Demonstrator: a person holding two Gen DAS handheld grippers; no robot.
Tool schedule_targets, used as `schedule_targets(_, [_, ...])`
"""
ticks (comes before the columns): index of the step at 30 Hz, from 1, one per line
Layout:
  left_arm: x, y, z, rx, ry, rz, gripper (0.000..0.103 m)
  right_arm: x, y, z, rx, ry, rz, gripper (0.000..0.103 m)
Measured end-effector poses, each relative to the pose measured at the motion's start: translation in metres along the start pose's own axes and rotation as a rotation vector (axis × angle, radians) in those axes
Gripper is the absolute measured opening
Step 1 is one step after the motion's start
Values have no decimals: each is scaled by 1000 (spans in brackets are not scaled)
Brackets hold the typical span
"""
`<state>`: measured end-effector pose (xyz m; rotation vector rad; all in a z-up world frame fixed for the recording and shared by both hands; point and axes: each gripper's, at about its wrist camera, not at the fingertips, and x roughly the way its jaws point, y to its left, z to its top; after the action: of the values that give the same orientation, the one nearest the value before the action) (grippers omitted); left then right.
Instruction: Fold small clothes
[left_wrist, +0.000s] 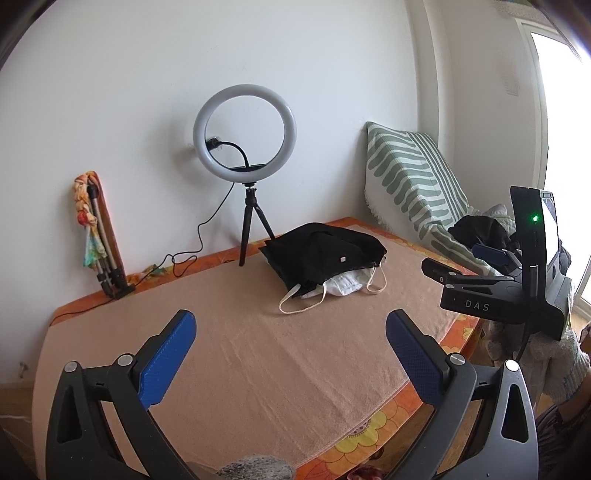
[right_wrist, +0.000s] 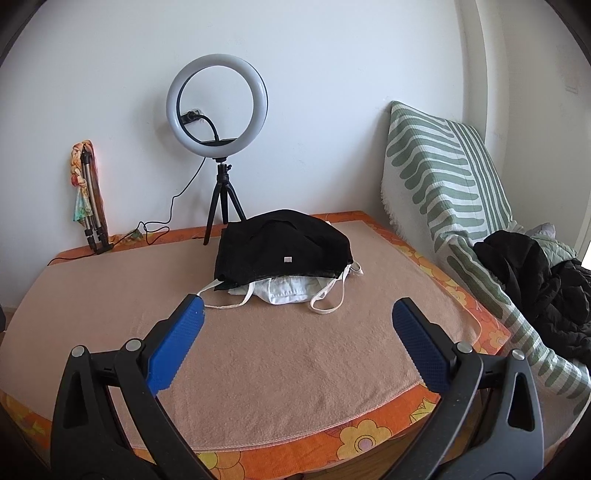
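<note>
Both the left gripper (left_wrist: 291, 350) and right gripper (right_wrist: 297, 341) are hovering spread and empty short of the black garment (right_wrist: 280, 249) lying atop a white strappy top (right_wrist: 291, 291) below the ring light (right_wrist: 217, 105); those loose straps (right_wrist: 327, 299) risk snagging.

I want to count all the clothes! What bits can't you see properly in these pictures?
- White garment: mostly hidden under the black garment, both views; its type is unclear.
- Small tag on the black garment: too small to read.
- Dark clothes pile by the striped cushion: cut off by the right edge in the right wrist view, hidden behind the right gripper in the left wrist view.
</note>
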<state>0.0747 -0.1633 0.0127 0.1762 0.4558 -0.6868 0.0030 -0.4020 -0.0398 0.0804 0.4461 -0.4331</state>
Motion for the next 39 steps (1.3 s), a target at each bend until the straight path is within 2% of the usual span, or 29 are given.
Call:
schedule_targets(10, [13,9,-16,6,43,20,102,0,-4,-1,23,-22,-76,103])
schedule_targets(27, [29,25,-31,-1,87,66,102,-17,3,1,26,-56,-23,103])
schedule_targets(39, [24,21,-26,5,60,58,102,-19,3,1,40,-56,-17,103])
